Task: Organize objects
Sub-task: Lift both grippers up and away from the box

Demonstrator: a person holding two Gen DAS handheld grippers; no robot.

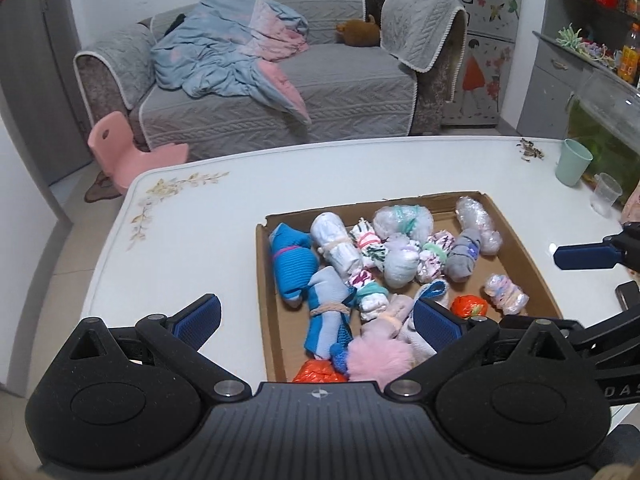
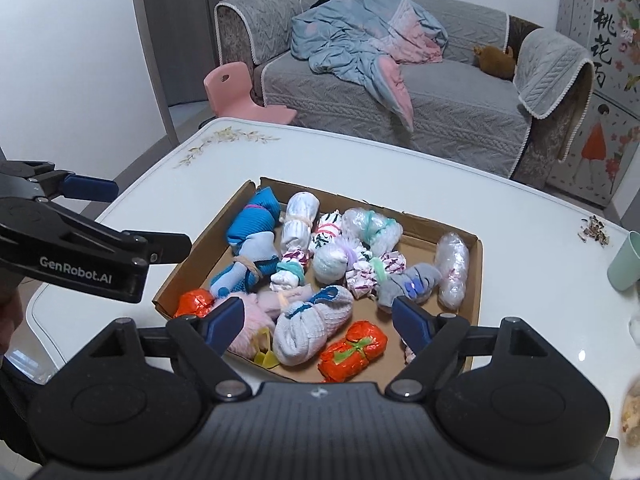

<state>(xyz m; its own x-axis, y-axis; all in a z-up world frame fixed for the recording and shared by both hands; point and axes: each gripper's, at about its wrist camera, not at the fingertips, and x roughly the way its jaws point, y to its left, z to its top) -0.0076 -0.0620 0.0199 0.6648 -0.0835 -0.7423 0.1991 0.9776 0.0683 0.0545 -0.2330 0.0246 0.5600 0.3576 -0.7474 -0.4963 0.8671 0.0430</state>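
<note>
there, "genrobot.ai" (left gripper (image 2: 90,188))

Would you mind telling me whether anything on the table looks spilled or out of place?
Yes: a small scatter of dark husks or crumbs lies loose on the white table, beyond the cardboard tray and near the green cup.

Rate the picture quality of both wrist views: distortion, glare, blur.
Left wrist view: strong fisheye bending, the table edge curves and the corners go dark; soft sheen on the tabletop; the cardboard box reads sharp. Right wrist view: same curving, pale glare on the table right of the box; the bundles are clear, the frame's lower right edge is blurred.
</note>
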